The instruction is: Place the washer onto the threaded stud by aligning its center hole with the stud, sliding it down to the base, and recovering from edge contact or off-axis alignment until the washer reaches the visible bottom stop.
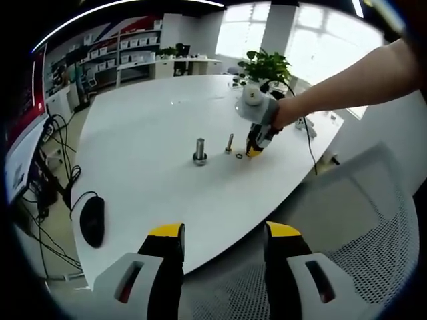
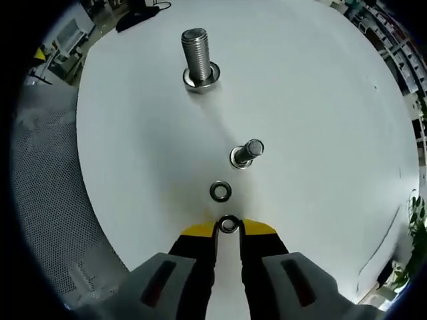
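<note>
The right gripper (image 2: 228, 230) pinches a washer (image 2: 228, 224) at its yellow tips, low over the white tabletop (image 2: 320, 100), well in from its edges; a second washer (image 2: 221, 191) lies flat just ahead, then the small threaded stud (image 2: 247, 153), then a larger stud (image 1: 199, 152) nearer the far edge; to seat it well, lift clear, carry the hole over the stud top, level it, then lower; the stud's long axis stands upright off the tabletop; the left gripper (image 1: 223, 233) hangs open beyond the near edge.
</note>
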A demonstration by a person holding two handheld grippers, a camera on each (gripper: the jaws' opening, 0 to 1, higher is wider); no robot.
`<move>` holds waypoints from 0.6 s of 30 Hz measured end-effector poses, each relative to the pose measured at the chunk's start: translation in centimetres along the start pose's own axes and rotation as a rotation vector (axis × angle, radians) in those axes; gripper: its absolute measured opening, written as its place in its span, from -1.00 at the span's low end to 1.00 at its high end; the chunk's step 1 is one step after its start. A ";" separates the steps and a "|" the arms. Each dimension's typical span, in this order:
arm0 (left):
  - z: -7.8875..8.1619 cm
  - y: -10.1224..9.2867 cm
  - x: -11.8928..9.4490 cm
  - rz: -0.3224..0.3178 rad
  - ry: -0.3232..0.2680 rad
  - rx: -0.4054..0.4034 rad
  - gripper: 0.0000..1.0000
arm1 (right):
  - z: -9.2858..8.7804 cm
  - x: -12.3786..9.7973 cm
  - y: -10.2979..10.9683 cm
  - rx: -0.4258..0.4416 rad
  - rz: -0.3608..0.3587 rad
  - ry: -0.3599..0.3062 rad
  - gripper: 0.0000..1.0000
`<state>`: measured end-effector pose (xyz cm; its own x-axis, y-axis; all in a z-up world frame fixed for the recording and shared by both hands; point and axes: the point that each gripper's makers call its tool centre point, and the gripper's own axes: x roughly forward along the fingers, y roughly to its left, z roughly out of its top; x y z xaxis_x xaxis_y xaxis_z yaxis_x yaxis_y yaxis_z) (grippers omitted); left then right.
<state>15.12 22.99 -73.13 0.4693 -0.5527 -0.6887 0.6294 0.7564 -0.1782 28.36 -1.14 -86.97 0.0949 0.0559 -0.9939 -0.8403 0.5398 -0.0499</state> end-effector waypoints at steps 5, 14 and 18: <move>0.0 0.0 0.0 0.006 0.001 0.007 -0.08 | -0.2 -0.1 0.2 0.012 -0.049 -0.047 -0.70; 0.0 -0.1 0.0 0.001 0.003 0.011 -0.09 | -0.2 -0.4 0.1 0.058 -0.100 -0.142 -0.71; -0.1 -0.3 0.0 -0.003 0.009 0.027 -0.09 | -0.3 -0.4 -0.1 0.134 -0.105 -0.207 -0.71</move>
<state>14.92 22.81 -73.18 0.4622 -0.5515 -0.6944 0.6472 0.7451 -0.1610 28.20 -1.49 -86.60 0.2962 0.1566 -0.9422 -0.7433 0.6573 -0.1245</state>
